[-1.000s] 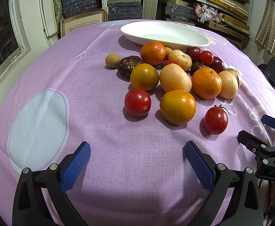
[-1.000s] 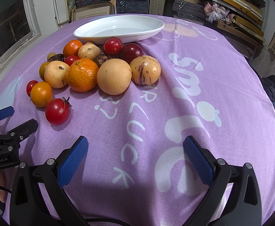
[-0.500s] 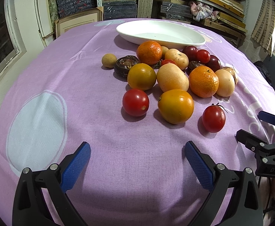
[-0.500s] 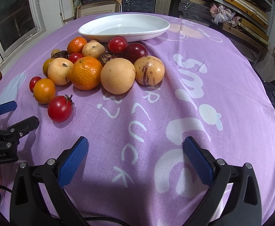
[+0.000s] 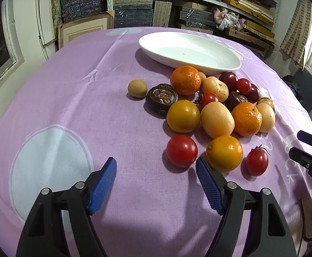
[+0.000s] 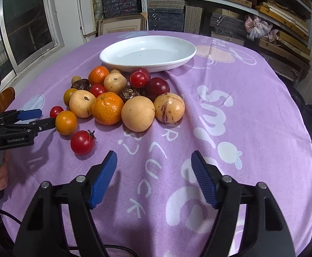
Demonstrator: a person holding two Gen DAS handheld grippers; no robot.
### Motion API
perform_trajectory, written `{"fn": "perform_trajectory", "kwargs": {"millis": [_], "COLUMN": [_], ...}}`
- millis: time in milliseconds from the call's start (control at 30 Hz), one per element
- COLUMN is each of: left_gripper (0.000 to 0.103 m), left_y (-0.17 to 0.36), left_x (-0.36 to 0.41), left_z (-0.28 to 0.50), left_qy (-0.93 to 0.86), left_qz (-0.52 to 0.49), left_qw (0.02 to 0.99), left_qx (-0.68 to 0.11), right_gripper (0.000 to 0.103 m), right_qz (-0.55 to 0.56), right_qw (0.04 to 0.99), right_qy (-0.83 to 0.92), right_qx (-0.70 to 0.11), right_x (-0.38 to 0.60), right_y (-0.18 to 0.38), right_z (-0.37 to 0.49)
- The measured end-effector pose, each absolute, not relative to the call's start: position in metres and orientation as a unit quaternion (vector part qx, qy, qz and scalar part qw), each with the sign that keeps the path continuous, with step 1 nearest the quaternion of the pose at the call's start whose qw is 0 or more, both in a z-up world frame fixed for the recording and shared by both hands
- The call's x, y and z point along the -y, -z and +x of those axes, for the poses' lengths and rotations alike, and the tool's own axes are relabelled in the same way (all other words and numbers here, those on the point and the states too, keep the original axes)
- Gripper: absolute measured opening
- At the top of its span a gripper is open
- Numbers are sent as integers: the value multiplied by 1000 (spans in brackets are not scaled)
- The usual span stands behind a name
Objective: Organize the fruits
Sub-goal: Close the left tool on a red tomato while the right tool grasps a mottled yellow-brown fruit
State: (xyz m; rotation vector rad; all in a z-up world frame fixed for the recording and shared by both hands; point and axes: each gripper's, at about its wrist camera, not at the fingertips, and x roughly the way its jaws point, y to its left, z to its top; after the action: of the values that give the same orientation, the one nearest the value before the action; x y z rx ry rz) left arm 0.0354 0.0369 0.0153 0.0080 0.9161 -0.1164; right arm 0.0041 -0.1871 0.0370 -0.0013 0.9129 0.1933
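Observation:
A heap of fruit lies on a purple tablecloth (image 5: 70,90) in front of an empty white oval dish (image 5: 188,52), which also shows in the right wrist view (image 6: 147,52). My left gripper (image 5: 156,177) is open and empty, its right fingertip close to a yellow-orange fruit (image 5: 224,153) and a red tomato (image 5: 181,150). A stemmed tomato (image 5: 257,161) lies to the right. My right gripper (image 6: 153,171) is open and empty over the cloth, right of that stemmed tomato (image 6: 82,142) and short of a round tan fruit (image 6: 137,113) and a tangerine (image 6: 107,108).
Shelves of stacked boxes (image 6: 166,19) stand behind the table. A window (image 6: 25,21) is at the left. The left gripper shows in the right wrist view (image 6: 33,118) beside the fruit, and the right one shows at the left wrist view's right edge (image 5: 305,147).
Both grippers have moved forward toward the fruit heap. The left one now sits just short of the nearest tomato and yellow-orange fruit. Both stay open.

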Motion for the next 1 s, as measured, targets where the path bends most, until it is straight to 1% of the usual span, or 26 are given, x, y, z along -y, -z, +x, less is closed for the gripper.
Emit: {"fn": "perform_trajectory", "kwargs": {"millis": [100, 233, 367, 800, 867, 967, 1000], "left_gripper": [74, 64, 59, 59, 59, 59, 59], "left_y": [-14, -10, -9, -7, -7, -7, -7], "left_x": [-33, -26, -24, -8, -8, -6, -7], "left_z": [43, 49, 50, 53, 52, 52, 52], "left_qy": [70, 82, 90, 102, 103, 105, 106], "left_qz": [8, 18, 13, 33, 36, 35, 33], "left_qw": [893, 893, 895, 899, 899, 899, 899], "left_qx": [-444, -443, -436, -425, -424, -424, -424], "right_gripper": [70, 70, 71, 71, 70, 61, 54], "right_qz": [3, 8, 8, 1, 8, 7, 0], "right_qw": [893, 892, 893, 889, 888, 885, 884], "right_qy": [-92, -90, -86, -89, -101, -115, -124], "right_qx": [-441, -442, -443, -449, -449, -452, -451], "right_x": [188, 192, 196, 214, 218, 219, 218], "right_y": [-33, -32, -32, -28, -27, -28, -28], "right_z": [3, 4, 6, 27, 34, 48, 51]}}
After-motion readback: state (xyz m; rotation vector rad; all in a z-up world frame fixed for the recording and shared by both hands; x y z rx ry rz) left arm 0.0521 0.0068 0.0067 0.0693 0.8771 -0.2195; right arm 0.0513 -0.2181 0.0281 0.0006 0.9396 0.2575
